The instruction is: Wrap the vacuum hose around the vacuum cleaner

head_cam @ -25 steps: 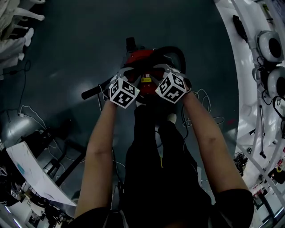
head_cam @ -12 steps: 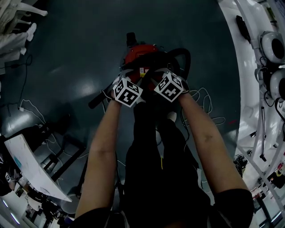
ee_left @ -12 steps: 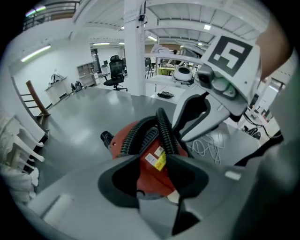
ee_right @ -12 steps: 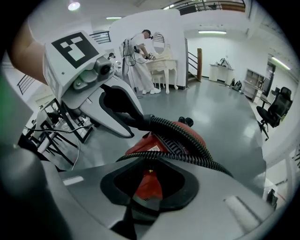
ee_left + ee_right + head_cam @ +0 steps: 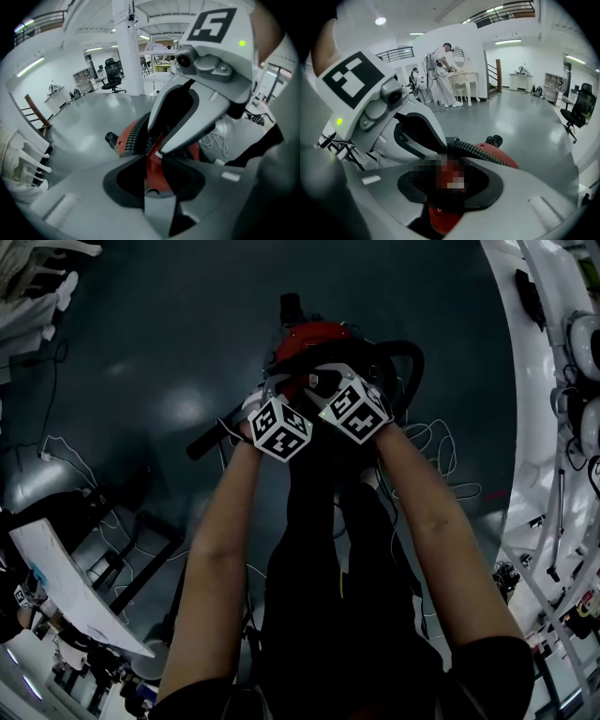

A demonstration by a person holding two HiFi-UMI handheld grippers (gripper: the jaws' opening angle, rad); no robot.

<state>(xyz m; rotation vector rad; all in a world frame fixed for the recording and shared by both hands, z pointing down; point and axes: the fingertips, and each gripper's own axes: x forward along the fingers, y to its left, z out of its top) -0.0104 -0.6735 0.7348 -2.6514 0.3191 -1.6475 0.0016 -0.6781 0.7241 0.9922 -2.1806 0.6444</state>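
Standing a narrow gap apart after just closing a little, the jaws of the left tool (image 5: 151,161) frame only the red body of the vacuum cleaner (image 5: 317,336) below them. No pad presses on anything that I can see. The ribbed black vacuum hose (image 5: 480,151) runs just past the tip of its left jaw and goes in behind the jaws of the right tool (image 5: 443,180). That tool reaches across from the other side, so the two tools' tips nearly meet.

The right tool's jaws have just been opening and also stand narrowly apart, with a dark mass between them over the red body. That spot is blurred, so I cannot tell whether the mass is the hose or whether the pads press on it.

In the head view both tools point steeply down at the top of the vacuum cleaner, side by side. The hose lies across the top of the machine and arcs out in a loop on its right side. A black tube (image 5: 208,441) sticks out to the left of the machine over the dark floor (image 5: 169,324). Loose white cables (image 5: 436,442) lie on the floor just beyond the loop.
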